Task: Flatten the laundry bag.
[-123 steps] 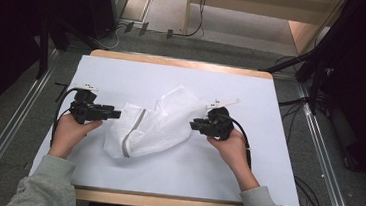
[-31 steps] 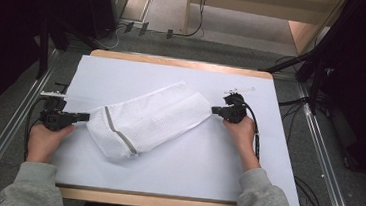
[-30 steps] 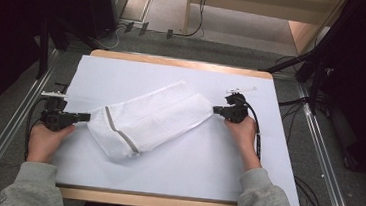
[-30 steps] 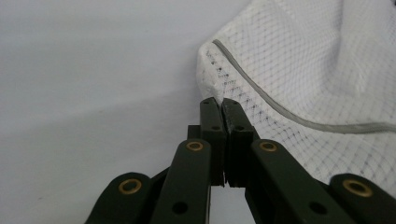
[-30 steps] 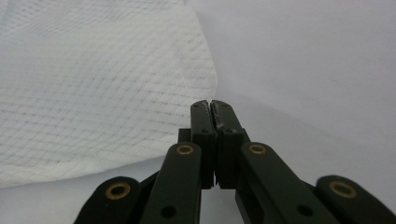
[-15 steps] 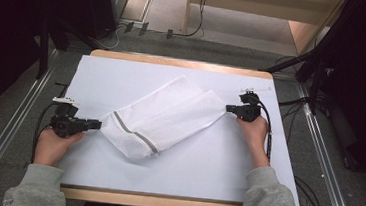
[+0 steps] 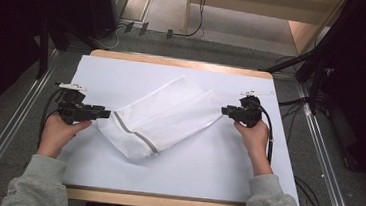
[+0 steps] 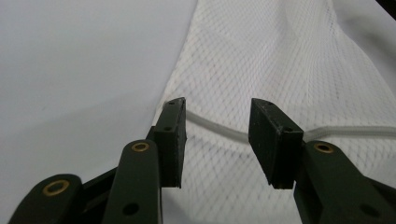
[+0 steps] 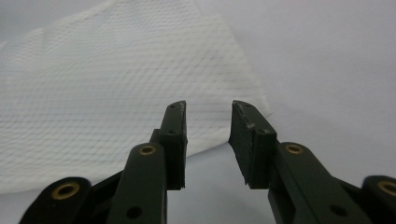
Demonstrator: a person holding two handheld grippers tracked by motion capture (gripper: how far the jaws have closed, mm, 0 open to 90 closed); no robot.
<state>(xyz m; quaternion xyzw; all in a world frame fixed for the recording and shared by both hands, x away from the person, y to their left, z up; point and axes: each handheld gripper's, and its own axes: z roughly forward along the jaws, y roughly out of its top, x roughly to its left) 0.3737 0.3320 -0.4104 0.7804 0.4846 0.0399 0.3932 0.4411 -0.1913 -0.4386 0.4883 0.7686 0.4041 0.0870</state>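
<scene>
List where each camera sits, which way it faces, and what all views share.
High view: above the person's side, looking forward and down on the table; forearms, hands and both claws show.
Left gripper view: rides the left claw, jaws apart over the mesh bag and its zipper band.
Right gripper view: rides the right claw, jaws apart at the bag's corner.
Shared: the mesh bag.

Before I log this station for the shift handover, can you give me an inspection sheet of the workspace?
Surface: white table top, wooden edges.
Job's things: white mesh bag lying flat and diagonal, grey zip band near its left end.
Clutter: nothing seen.
Grippers: left tool and right tool at the bag's ends, both open after just opening, pads clear of the mesh.
Cables: one cable trails from the right tool.
Surroundings: grey floor, metal rails.
</scene>
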